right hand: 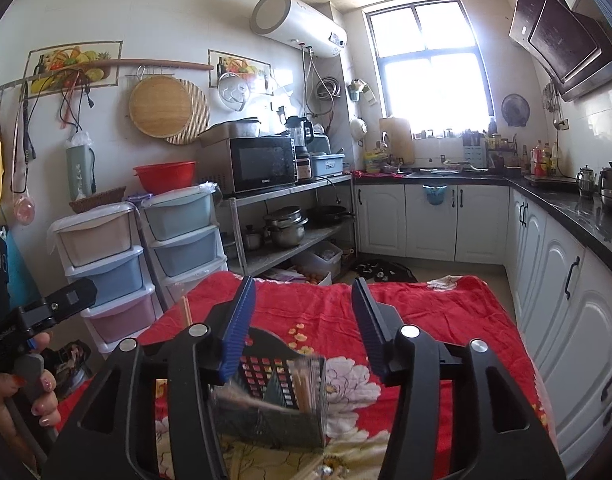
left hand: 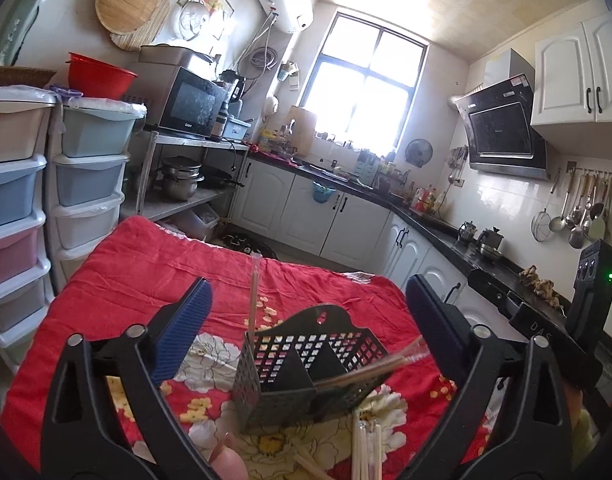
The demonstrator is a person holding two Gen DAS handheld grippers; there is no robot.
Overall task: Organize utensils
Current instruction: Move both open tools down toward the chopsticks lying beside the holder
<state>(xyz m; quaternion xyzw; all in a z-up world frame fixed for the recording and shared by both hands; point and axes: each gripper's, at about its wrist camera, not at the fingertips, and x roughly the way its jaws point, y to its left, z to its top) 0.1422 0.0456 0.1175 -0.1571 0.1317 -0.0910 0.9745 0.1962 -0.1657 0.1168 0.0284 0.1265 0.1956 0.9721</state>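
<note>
Both claws, left (left hand: 306, 312) and right (right hand: 302, 306), released above black perforated plastic utensil caddy (left hand: 306, 364) holding wooden chopsticks (left hand: 357, 376) on red floral tabletop cloth (left hand: 146, 280).

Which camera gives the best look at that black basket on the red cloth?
The left wrist view: the basket sits in the open between the fingers, with its divider and chopsticks visible. In the right wrist view, the basket is partly hidden behind a finger and blurred.

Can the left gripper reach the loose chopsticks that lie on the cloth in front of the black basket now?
Probably yes. The left gripper is open and holds nothing, and the loose chopsticks lie uncovered on the cloth, nearer than the black basket. It would have to tilt down steeply.
</note>
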